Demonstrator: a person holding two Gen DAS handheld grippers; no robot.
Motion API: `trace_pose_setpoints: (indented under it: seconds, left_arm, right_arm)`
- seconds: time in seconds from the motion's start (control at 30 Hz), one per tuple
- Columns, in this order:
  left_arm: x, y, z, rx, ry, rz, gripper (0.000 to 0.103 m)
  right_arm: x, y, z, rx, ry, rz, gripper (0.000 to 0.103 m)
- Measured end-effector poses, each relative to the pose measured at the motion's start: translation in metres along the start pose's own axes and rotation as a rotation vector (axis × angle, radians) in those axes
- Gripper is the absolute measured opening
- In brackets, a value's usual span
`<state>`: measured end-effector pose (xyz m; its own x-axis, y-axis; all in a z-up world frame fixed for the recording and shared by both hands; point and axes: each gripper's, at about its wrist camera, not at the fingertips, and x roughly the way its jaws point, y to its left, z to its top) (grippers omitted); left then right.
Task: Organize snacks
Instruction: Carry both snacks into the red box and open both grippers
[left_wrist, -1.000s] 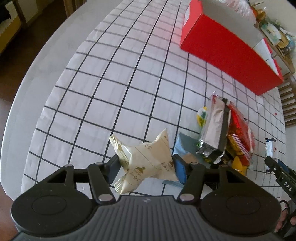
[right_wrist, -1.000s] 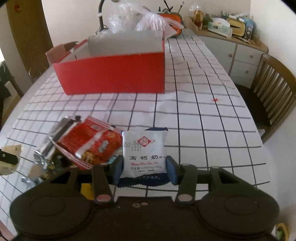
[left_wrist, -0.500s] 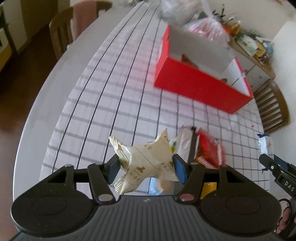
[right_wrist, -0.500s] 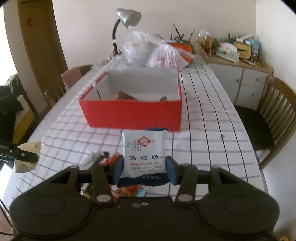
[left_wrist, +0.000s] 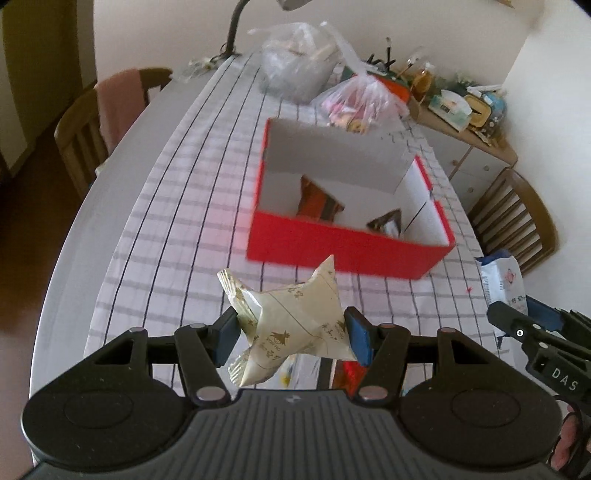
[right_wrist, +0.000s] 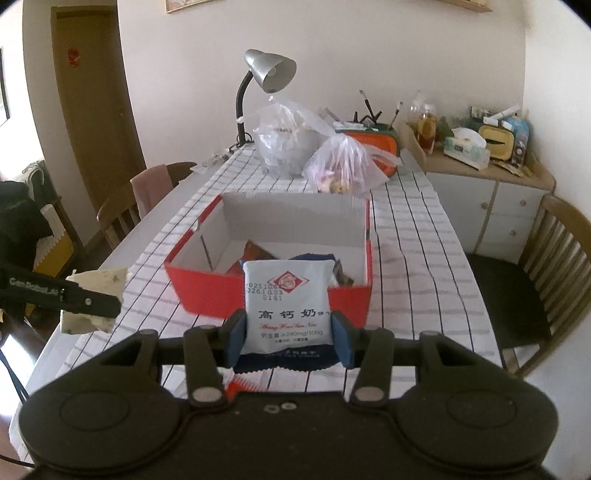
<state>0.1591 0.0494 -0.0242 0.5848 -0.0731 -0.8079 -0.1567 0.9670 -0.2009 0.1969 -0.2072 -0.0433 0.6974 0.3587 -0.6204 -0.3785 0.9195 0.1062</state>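
A long table (right_wrist: 417, 236) under a checked cloth carries the whole job, and it leaves bare cloth on each side of the container so both hands can approach from the near end. On the middle of it stands the red box (left_wrist: 343, 247), open-topped with white inner walls and a cardboard divider; it sits with one long red wall facing the grippers, which suits dropping packets in over that wall. A few dark and orange wrappers already lie on its floor, so the sorting is judged to be partly done. Beyond the box, two knotted plastic bags (right_wrist: 314, 155) and a desk lamp (right_wrist: 267, 75) are parked at the far end, out of the working path.

The left gripper (left_wrist: 291, 332) is clamped on a cream snack packet (left_wrist: 291, 321), its blue pads pinching the puffed middle so the crimped ends splay free; the packet hangs in the air, short of the box's near wall. The right gripper (right_wrist: 288, 339) is clamped on a pale blue milk-tablet pouch (right_wrist: 286, 302), held upright by its lower edges with the print facing the camera, also in the air before the box. Carrying one packet in each hand likely serves to fill the box faster.
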Motion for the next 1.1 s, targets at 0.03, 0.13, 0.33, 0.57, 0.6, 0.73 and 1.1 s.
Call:
trace_pose_setpoints:
  seconds: [0.03, 0.13, 0.33, 0.57, 0.6, 0.73, 1.1]
  left_arm:
    - [0.003, -0.005, 0.007, 0.005, -0.003, 0.002, 0.061]
    - [0.017, -0.021, 0.027, 0.025, -0.011, 0.018, 0.061]
    - [0.049, -0.044, 0.065, 0.044, -0.018, 0.043, 0.061]
    - [0.087, -0.059, 0.107, 0.084, -0.021, 0.091, 0.061]
    - [0.093, -0.059, 0.113, 0.086, -0.021, 0.103, 0.061]
    - [0.118, -0.059, 0.131, 0.095, 0.002, 0.134, 0.061]
    - [0.188, -0.047, 0.145, 0.083, 0.163, 0.160, 0.061]
  right_arm:
    - [0.005, -0.002, 0.005, -0.002, -0.003, 0.000, 0.047]
    - [0.024, -0.014, 0.019, 0.005, 0.003, 0.009, 0.047]
    - [0.065, -0.029, 0.039, 0.004, 0.043, 0.022, 0.047]
    - [0.116, -0.038, 0.059, -0.026, 0.086, 0.025, 0.047]
    - [0.122, -0.039, 0.060, -0.027, 0.095, 0.027, 0.047]
    - [0.147, -0.041, 0.065, -0.041, 0.129, 0.034, 0.047]
    - [0.203, -0.037, 0.055, -0.074, 0.278, 0.093, 0.032]
